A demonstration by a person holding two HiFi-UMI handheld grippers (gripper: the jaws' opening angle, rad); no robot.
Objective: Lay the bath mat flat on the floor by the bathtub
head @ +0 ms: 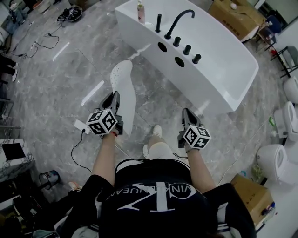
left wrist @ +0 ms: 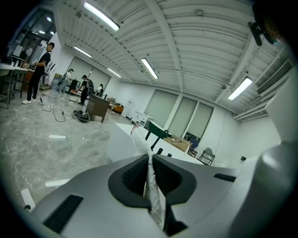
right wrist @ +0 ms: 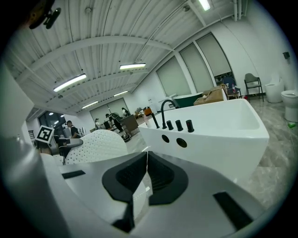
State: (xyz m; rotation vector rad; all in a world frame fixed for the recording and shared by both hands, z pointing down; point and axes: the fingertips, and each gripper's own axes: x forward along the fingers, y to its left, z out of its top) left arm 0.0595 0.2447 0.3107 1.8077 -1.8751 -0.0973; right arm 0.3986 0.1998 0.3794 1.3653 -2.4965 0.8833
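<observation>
The white perforated bath mat (head: 123,81) arches up off the grey marble floor in front of the white bathtub (head: 219,79). My left gripper (head: 114,96) is shut on one edge of it; a thin white fold (left wrist: 151,186) sits pinched between its black pads. My right gripper (head: 187,112) is off to the right, near the tub's near side. Its jaws are closed on a thin white sheet edge (right wrist: 142,195), which looks like another part of the mat. The mat's dome (right wrist: 95,144) rises to the left in the right gripper view. The tub (right wrist: 219,130) stands close ahead there.
A black faucet (head: 179,18) with knobs and a bottle (head: 140,11) are on the tub's rim. Toilets (head: 274,160) line the right side, with cardboard boxes (head: 235,16) (head: 253,195) nearby. Cables (head: 42,44) and a power strip (head: 80,125) lie on the floor at left. People (left wrist: 39,69) stand far off.
</observation>
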